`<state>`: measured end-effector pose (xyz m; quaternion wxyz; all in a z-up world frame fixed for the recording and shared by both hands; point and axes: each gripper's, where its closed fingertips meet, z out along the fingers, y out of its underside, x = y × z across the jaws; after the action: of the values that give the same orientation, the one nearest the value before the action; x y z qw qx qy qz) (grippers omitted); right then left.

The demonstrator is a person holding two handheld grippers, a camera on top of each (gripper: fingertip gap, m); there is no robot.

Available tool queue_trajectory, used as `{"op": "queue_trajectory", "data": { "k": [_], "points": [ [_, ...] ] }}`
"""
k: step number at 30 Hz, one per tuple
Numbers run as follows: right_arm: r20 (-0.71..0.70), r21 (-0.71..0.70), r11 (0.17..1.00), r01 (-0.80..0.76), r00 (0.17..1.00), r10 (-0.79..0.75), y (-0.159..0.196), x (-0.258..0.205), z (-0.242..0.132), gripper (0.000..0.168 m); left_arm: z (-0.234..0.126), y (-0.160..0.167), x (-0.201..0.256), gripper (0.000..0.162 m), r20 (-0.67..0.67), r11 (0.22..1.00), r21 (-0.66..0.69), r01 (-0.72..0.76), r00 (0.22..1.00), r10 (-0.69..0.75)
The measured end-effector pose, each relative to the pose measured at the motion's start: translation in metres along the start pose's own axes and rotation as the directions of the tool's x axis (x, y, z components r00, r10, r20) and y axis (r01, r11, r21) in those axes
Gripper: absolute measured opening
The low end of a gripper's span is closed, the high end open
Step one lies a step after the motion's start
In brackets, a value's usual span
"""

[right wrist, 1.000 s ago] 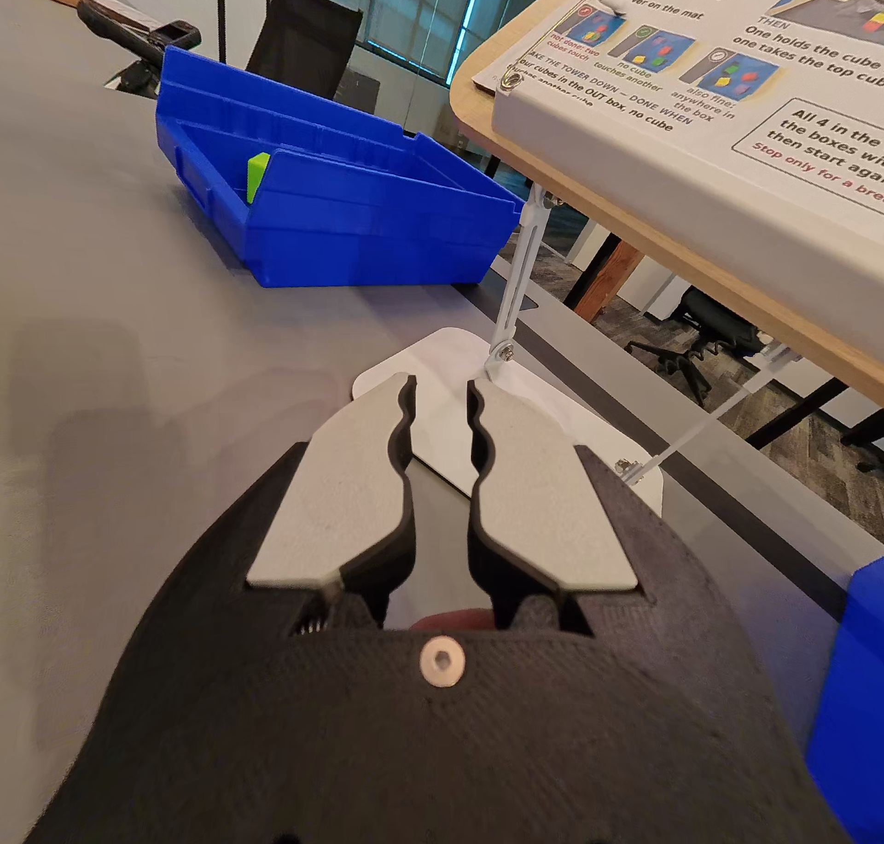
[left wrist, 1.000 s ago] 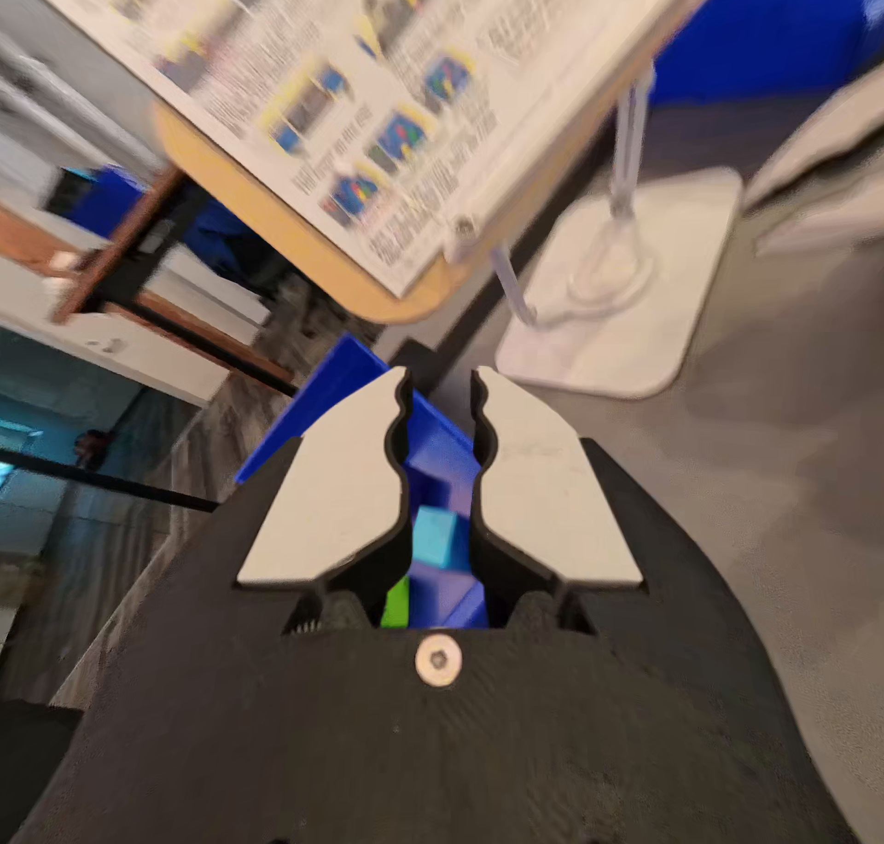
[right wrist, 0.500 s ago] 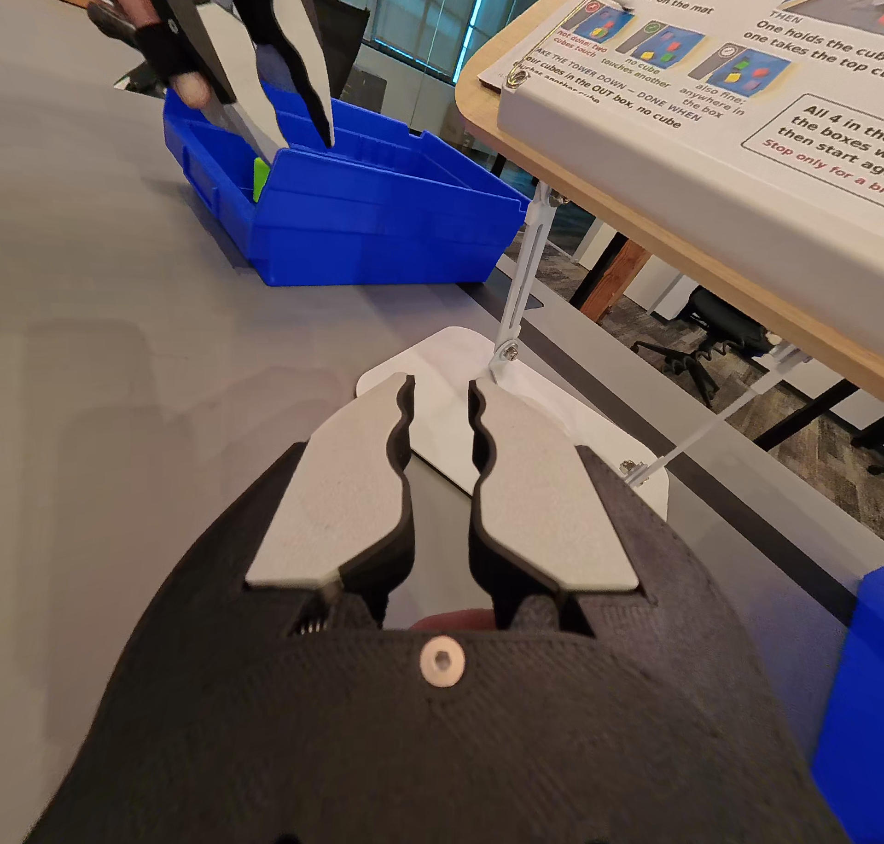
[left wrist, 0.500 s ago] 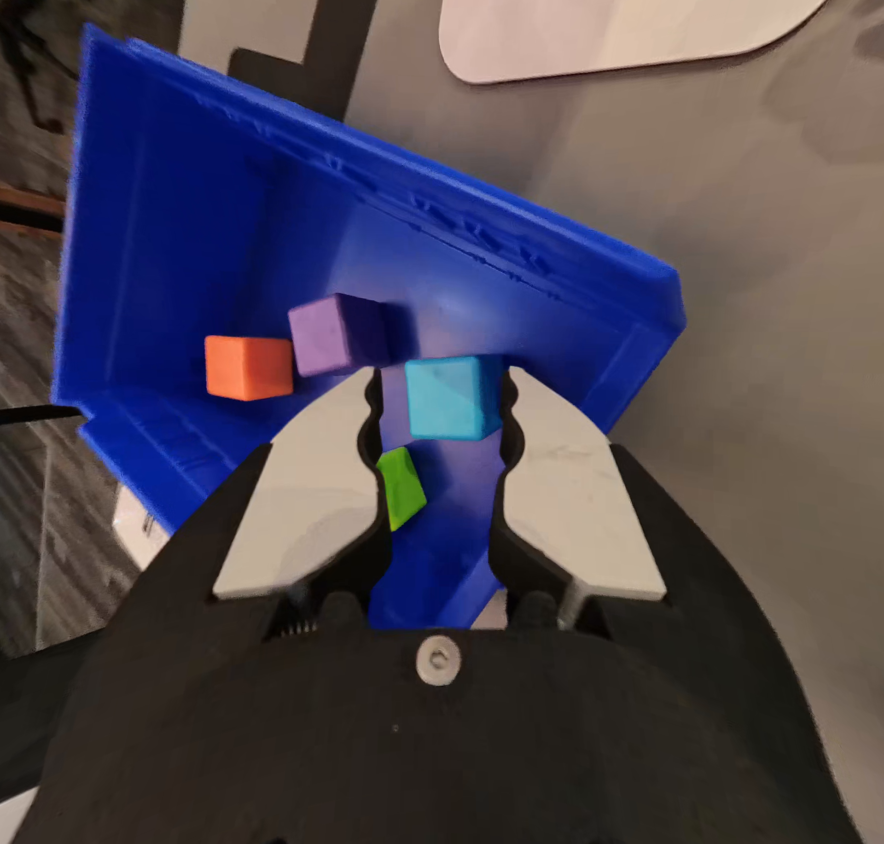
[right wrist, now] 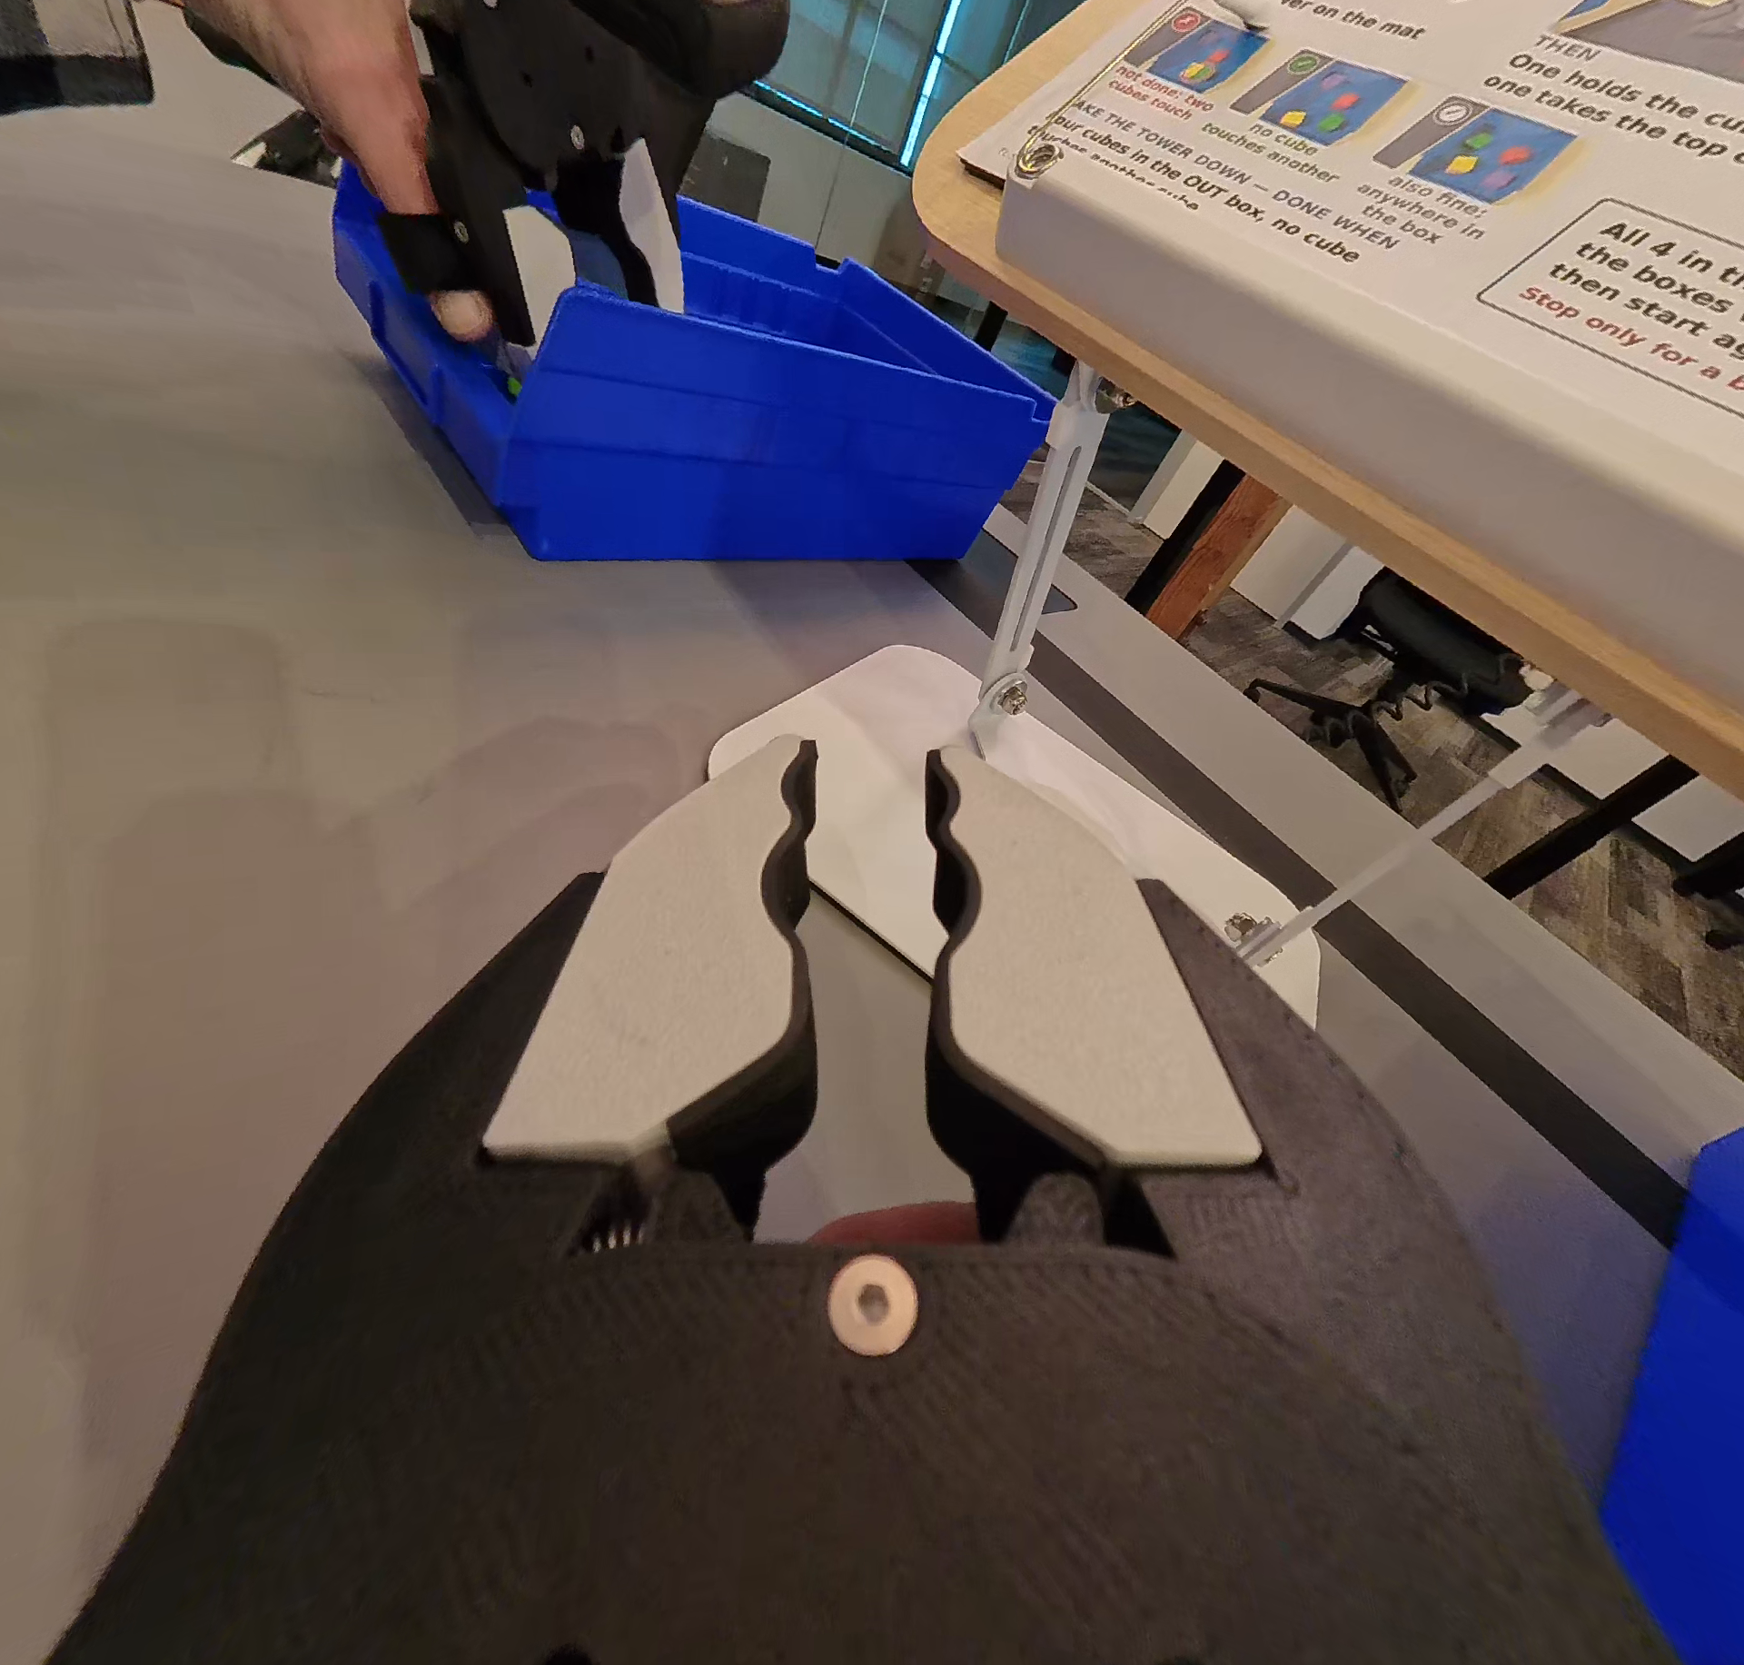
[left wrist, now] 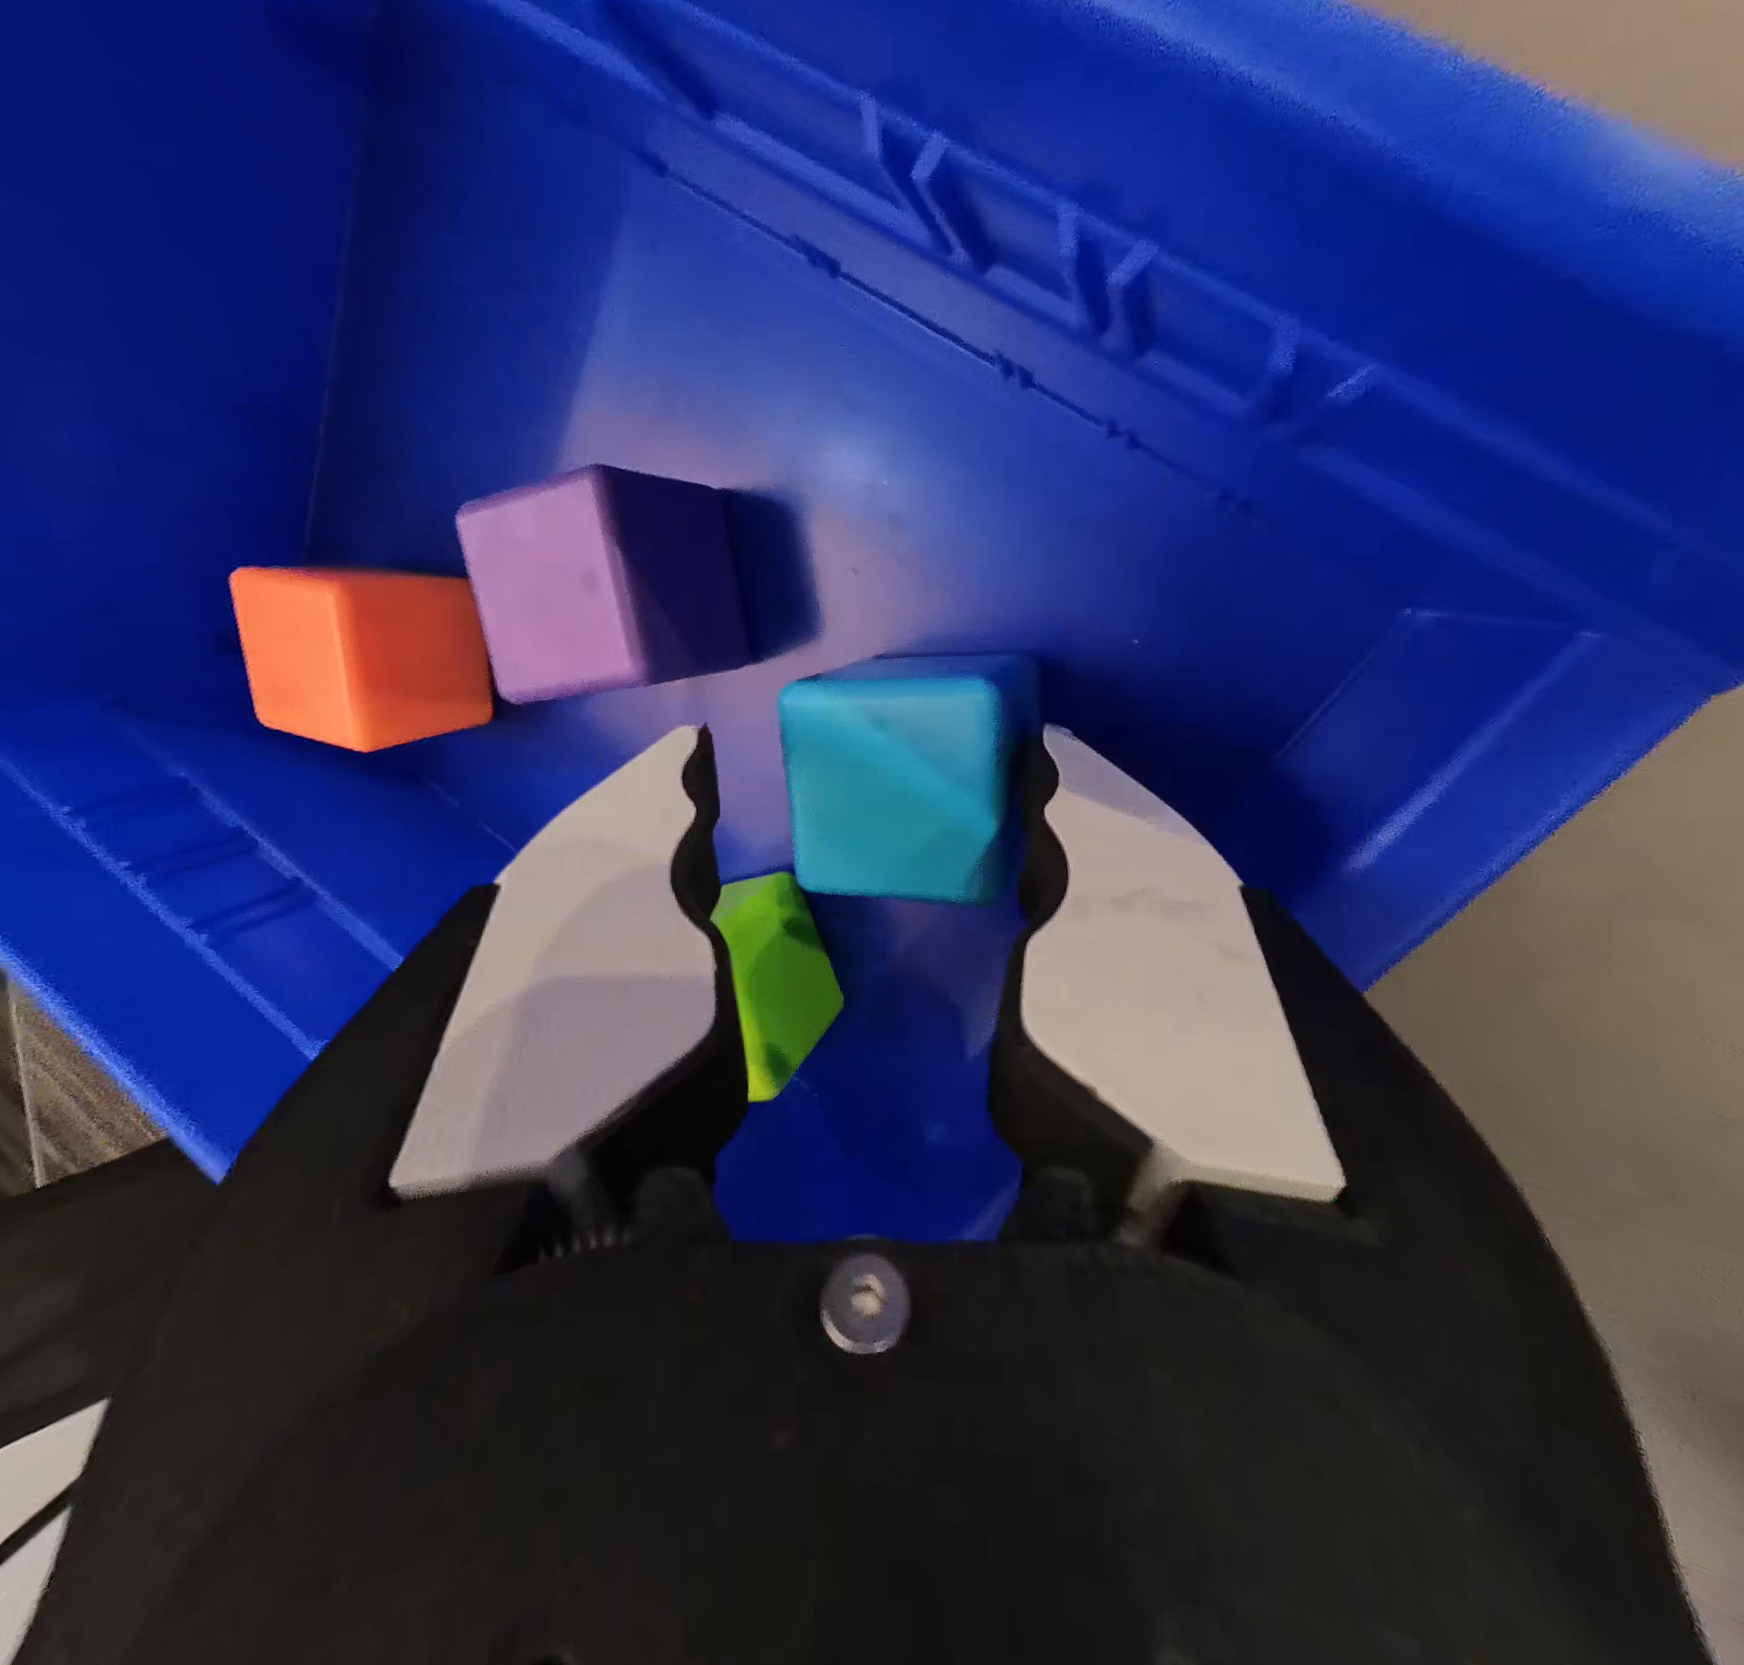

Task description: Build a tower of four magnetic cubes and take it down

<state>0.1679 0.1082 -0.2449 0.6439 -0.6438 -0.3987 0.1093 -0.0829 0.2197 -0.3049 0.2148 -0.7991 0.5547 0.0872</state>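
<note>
Left wrist view: we see the left hand-held gripper (left wrist: 873, 761) lowered into a blue bin (left wrist: 1227, 232), jaws spread wide, nothing clamped. A teal cube (left wrist: 897, 775) sits between the fingertips at frame centre, close against the right-side finger; we can't tell if it touches, and a clear gap is left on the other side. A green cube (left wrist: 779, 978) lies tilted just below it, partly hidden by the left-side finger. Left of centre, a purple cube (left wrist: 595, 582) and an orange cube (left wrist: 359, 657) sit side by side on the bin floor, looking in contact. All four cubes are in this bin, none stacked. Grey desk (left wrist: 1604, 1006) shows at the right edge. Right wrist view: we see the right hand-held gripper (right wrist: 868, 761) low in frame over the grey desk, jaws parted by a narrow gap, holding nothing. Beyond its tips is a white stand base (right wrist: 887, 770) whose thin post carries a tilted instruction board (right wrist: 1368, 204) in the upper right. Upper left, a person's hand (right wrist: 311, 44) holds the left hand-held gripper down inside the blue bin; a sliver of green shows there. Another blue bin edge (right wrist: 1689, 1337) sits at the lower right.
</note>
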Motion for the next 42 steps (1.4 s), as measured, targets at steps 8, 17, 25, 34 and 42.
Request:
{"op": "queue_trajectory", "data": {
  "k": [8, 17, 25, 34, 42],
  "points": [
    [0.003, -0.002, 1.000, 0.002, 1.000, -0.002, 0.000, -0.001, 0.000, 0.022, 0.012, 0.006, 0.004, 0.054, -0.054, 0.997, -0.023, 0.071, 0.996, -0.072],
    [0.006, -0.002, 1.000, 0.006, 1.000, -0.006, 0.000, -0.001, 0.000, 0.022, 0.013, 0.004, 0.002, 0.052, -0.048, 0.999, 0.003, 0.054, 0.997, -0.054],
    [0.008, -0.002, 1.000, 0.006, 1.000, -0.006, 0.000, -0.001, 0.000, 0.022, -0.024, -0.008, -0.008, 0.052, 0.021, 0.996, 0.077, 0.037, 0.999, -0.039],
    [0.009, 0.003, 1.000, -0.004, 1.000, 0.004, 0.000, 0.000, 0.000, 0.022, -0.111, -0.036, 0.015, 0.052, 0.098, 0.985, 0.157, -0.071, 0.994, 0.056],
    [0.008, 0.011, 1.000, -0.028, 1.000, 0.028, 0.000, 0.004, -0.002, 0.021, -0.146, -0.095, 0.081, 0.051, 0.086, 0.919, 0.263, -0.294, 0.956, 0.281]
  ]
}}
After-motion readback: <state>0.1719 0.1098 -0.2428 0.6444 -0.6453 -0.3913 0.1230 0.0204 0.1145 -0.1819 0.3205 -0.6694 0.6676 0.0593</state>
